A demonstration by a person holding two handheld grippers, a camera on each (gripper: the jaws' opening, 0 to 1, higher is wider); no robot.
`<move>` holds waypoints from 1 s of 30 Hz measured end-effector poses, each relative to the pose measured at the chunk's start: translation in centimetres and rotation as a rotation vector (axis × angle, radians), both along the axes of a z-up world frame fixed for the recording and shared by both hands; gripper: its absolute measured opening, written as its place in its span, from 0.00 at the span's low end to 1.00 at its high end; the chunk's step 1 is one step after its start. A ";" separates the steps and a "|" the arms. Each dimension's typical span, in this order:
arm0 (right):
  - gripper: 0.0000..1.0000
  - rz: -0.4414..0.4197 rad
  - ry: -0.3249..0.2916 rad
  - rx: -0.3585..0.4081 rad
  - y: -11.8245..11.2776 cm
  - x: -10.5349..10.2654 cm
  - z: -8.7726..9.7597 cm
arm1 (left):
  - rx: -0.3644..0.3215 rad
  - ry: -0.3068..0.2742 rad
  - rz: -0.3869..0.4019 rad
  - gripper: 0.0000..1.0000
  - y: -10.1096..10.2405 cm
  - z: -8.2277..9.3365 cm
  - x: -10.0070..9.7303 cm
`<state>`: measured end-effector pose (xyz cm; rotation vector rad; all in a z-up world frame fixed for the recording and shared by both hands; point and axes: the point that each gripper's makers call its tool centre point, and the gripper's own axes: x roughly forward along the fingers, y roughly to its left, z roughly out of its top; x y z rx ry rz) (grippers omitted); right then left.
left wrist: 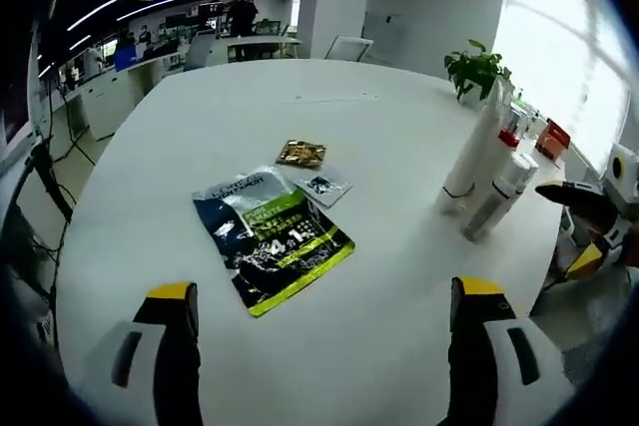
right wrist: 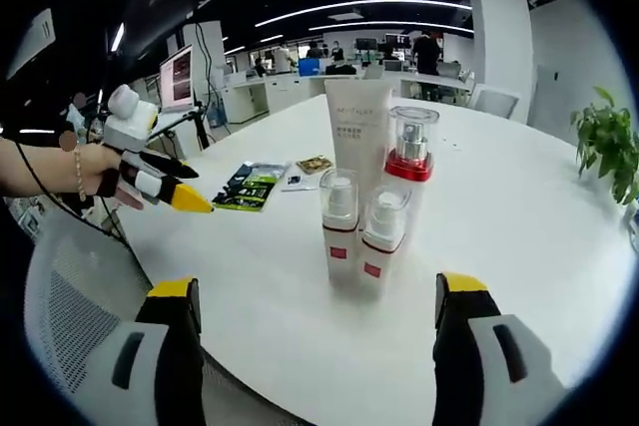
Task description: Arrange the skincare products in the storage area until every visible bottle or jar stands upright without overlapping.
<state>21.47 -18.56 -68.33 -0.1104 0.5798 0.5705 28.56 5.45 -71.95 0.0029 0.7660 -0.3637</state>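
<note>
Nearly done: bottles (right wrist: 371, 226) upright near the table (right wrist: 519, 216) edge, packets (left wrist: 272, 234) flat mid-table, left tongs (left wrist: 324, 331) and right tongs (right wrist: 318, 326) spread wide, empty.

Bottles (right wrist: 371, 216) clustered; bare table (right wrist: 519, 226) around.

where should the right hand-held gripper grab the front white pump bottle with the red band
Probably around the white body of the front white pump bottle with the red band, above the band, coming straight in from the right hand-held gripper. It stands upright and nearest, though a similar bottle sits close beside it.
</note>
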 end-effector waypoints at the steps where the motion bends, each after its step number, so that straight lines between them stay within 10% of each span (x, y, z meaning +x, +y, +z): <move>1: 0.97 -0.001 0.002 0.000 0.0 0.0 0.0 | 0.002 0.000 0.003 0.99 0.0 -0.1 0.2; 30: 0.95 -0.049 0.031 -0.015 -0.9 0.2 -0.9 | 0.078 0.126 0.268 0.89 2.0 -4.6 7.3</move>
